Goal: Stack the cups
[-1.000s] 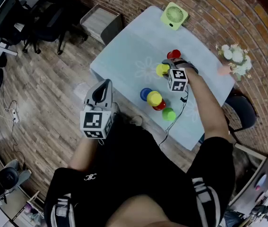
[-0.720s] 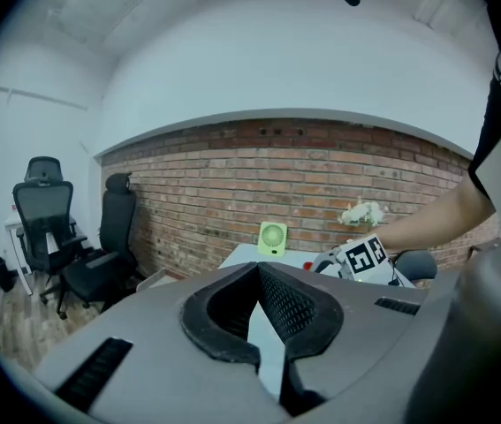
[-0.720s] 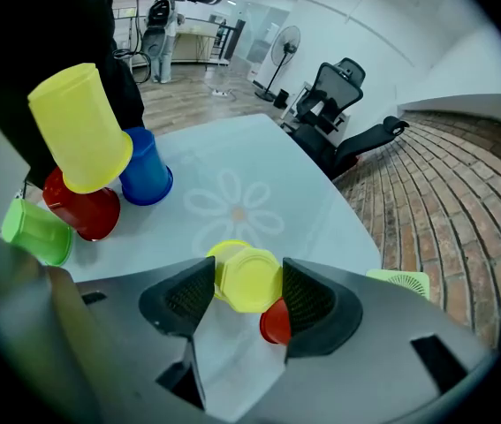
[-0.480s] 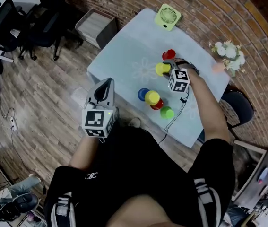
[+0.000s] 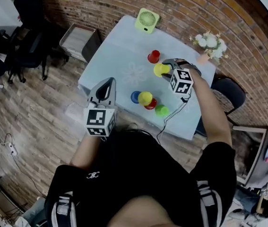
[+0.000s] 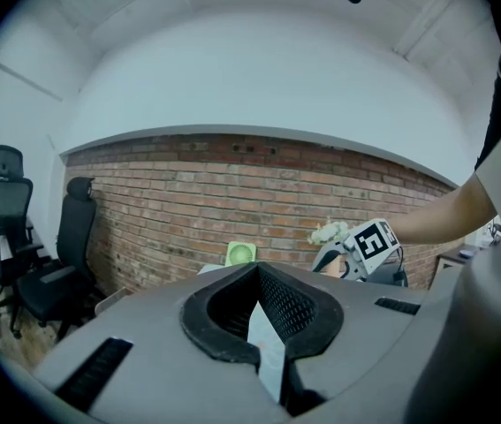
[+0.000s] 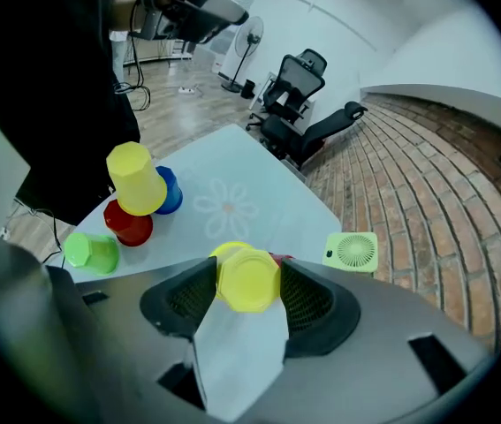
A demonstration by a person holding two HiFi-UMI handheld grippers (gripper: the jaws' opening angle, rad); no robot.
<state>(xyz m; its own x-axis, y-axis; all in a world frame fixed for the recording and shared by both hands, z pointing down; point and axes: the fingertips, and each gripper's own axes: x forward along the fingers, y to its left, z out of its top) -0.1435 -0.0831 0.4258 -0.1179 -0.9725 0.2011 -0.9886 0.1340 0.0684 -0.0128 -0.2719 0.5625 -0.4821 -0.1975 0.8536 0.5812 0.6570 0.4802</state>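
**Held item.** My right gripper [image 7: 249,274] has the yellow cup [image 5: 160,70] between its fingers [image 7: 181,292]. The fingers have just been closing, and both pads now bear on the cup's sides at a middling spread. The cup's long axis runs along the line the fingers point, steeply downward. Its flat, many-sided base faces back toward my hand and its mouth faces away, toward the surface [image 5: 119,51]. The base sits level with the fingertips, centred between them, and the rim projects beyond them.

**Position.** I hold the cup over the surface. It is just beside the lone red cup [image 5: 153,56] and apart from the cluster nearer to me.

**Cluster.** Blue cup [image 5: 134,97], second yellow cup [image 5: 145,98], second red cup [image 5: 151,104] and green cup [image 5: 161,110] are grouped closely. The second yellow cup is base-up and stands highest, against the blue and red ones. I cannot tell whether it rests on either.

**Left side.** My left gripper [image 6: 256,270] has its fingers closed tip to tip with nothing between them. It sits off the near edge of the surface, pointing roughly level toward the brick wall [image 5: 190,8].

**Surface and room.** The surface is pale blue with a faint flower print [image 7: 225,206]. A green fan [image 5: 147,20] is at its far edge and a bunch of flowers [image 5: 209,42] at the corner by the wall. The floor [image 5: 34,108] is wood plank. Black office chairs [image 5: 25,46] stand off to the left.
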